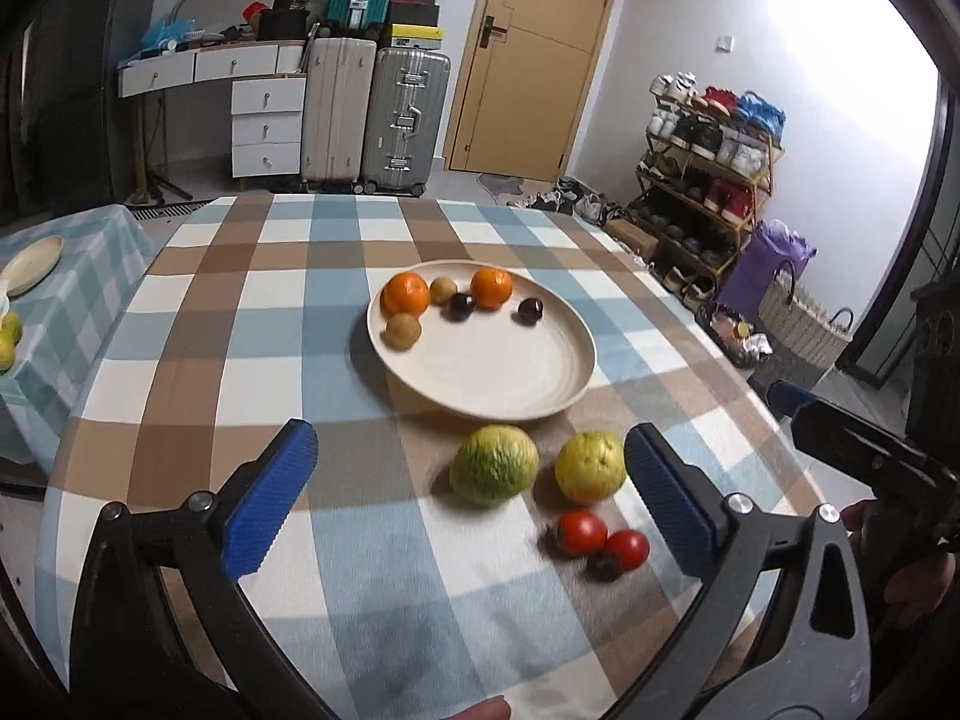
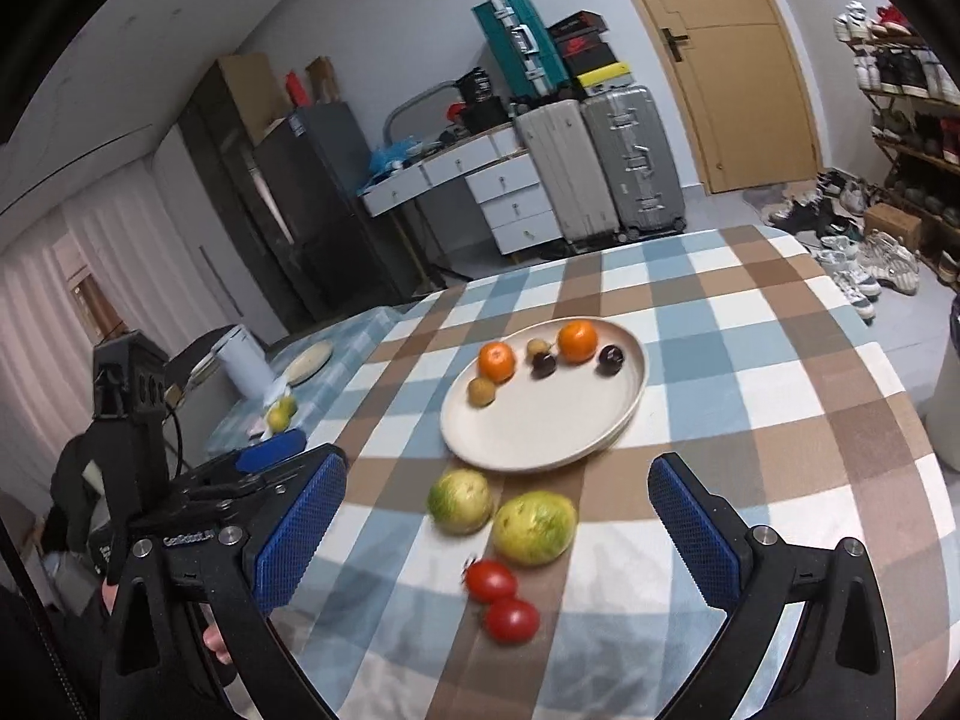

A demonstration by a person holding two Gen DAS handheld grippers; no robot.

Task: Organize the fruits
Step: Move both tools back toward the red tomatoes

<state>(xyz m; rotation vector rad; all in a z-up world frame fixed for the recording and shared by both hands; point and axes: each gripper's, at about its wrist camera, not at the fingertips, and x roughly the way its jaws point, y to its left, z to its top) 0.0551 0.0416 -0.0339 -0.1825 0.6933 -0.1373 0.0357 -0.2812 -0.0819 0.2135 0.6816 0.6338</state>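
Left-wrist view: left tongs spread wide and empty above the table, green-yellow fruits and two tomatoes lying just short of the plate, oranges and small fruits already on it. Right-wrist view: right tongs likewise agape and empty, same four fruits just before the plate. Judged mid-sort, between picks; next, closing gently round one loose fruit and carrying to the plate.
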